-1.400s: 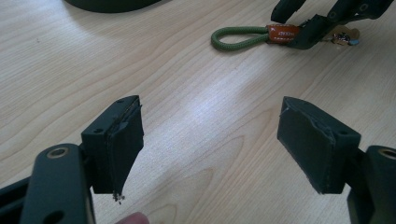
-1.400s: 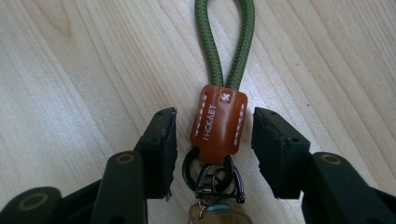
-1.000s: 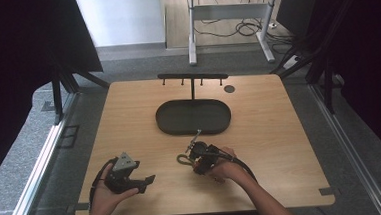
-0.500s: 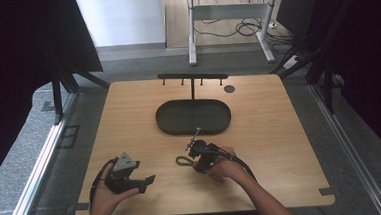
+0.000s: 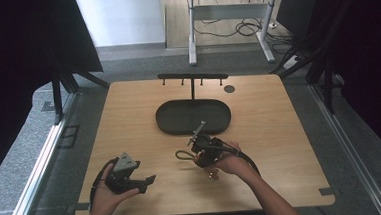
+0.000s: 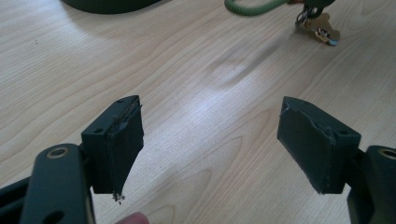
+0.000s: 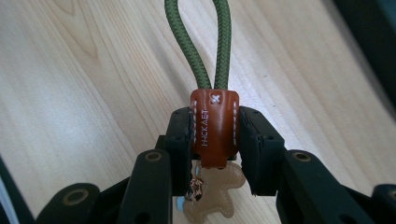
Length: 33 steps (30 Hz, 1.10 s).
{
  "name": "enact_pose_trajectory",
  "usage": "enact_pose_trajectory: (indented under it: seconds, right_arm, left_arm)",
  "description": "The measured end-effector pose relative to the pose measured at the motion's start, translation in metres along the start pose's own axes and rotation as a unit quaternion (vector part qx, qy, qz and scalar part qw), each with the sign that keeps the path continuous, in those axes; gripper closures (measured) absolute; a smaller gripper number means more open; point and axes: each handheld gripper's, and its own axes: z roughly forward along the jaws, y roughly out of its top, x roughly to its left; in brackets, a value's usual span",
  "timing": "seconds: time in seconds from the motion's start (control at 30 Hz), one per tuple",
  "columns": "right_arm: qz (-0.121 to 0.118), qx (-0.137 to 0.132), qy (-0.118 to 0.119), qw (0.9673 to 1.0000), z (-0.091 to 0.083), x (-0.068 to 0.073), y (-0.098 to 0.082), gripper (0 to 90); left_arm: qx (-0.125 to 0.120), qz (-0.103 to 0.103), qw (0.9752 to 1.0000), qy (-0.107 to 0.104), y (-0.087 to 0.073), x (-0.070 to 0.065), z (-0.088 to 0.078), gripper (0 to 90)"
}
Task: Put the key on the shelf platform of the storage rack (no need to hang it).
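Keychain: clamped in right gripper, just off table, near tray rim. Left gripper: jaws wide, empty, low over bare wood.

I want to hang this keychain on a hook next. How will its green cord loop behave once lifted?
The green cord loop is braided, so probably floppy yet holding its arch. The leather tab, clamped in the right tongs, looks grippy. The small charm beneath will likely dangle and swing.

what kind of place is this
Probably a lab recording booth: a wooden table walled by black curtains, loose cables on the floor behind, and a staged tray with a hook rack.
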Motion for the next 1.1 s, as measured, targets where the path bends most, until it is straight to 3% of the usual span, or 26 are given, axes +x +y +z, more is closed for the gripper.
enact_pose_trajectory:
  seconds: [1.1]
  right_arm:
    - [-0.003,-0.027,-0.020,0.9994,-0.049,-0.010,-0.001,67.1]
  left_arm:
    - [-0.002,-0.003,1.0000,0.000,0.000,0.000,0.000,23.0]
